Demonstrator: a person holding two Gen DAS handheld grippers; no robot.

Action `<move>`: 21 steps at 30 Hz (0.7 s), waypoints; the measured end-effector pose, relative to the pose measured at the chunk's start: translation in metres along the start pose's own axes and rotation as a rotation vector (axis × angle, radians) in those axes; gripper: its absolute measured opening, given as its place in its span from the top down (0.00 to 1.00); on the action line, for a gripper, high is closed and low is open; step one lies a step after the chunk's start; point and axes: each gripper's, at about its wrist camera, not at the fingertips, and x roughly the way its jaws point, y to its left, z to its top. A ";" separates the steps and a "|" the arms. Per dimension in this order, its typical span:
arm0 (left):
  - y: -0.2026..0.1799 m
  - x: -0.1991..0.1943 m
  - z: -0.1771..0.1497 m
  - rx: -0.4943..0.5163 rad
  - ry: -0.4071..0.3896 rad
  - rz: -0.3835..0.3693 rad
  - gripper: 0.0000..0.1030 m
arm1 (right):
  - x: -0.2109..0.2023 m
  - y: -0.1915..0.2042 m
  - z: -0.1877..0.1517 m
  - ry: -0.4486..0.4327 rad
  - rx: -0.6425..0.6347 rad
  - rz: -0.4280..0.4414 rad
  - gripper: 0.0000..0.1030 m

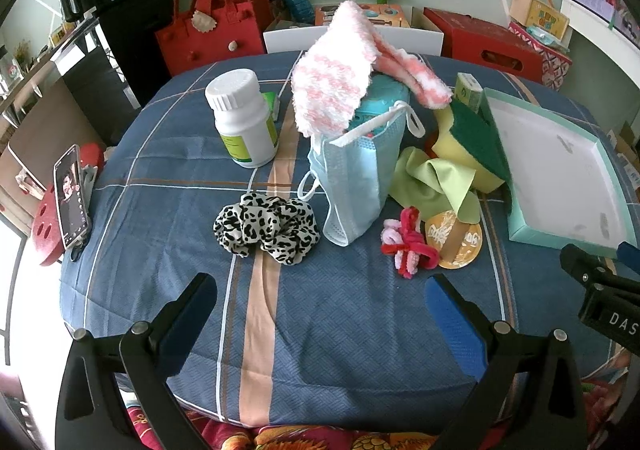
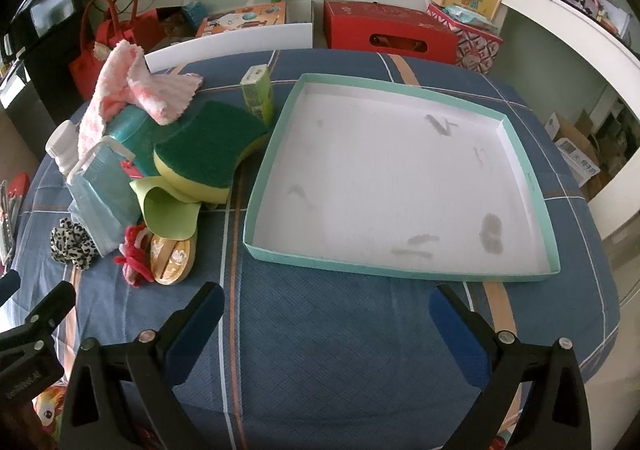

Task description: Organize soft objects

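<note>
Lying toward the table's left edge, the black-and-white leopard-print fabric scrunchie rests flat, touching the foot of a pale blue pleated face mask that hangs over a teal container. A pink-and-white fuzzy sock drapes over that container's top. Just beside the mask lie a lime-green cloth, a red-and-pink pipe-cleaner twist and a round tan coaster. A yellow sponge with green scouring face leans against the heap, close to the rim of a shallow white tray with mint-green walls, which holds nothing but grey smudges. A white plastic pill bottle stands upright toward the far left; a small green carton stands by the tray's far corner.

The left gripper is spread wide over bare cloth at the near edge, holding nothing. The right gripper is likewise spread, before the tray.

The table wears a blue plaid cover. Behind stand a red handbag and a red box.
</note>
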 end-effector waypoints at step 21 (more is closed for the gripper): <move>0.002 0.004 -0.001 0.010 0.016 0.015 0.00 | 0.003 0.001 0.000 0.009 0.004 -0.001 0.00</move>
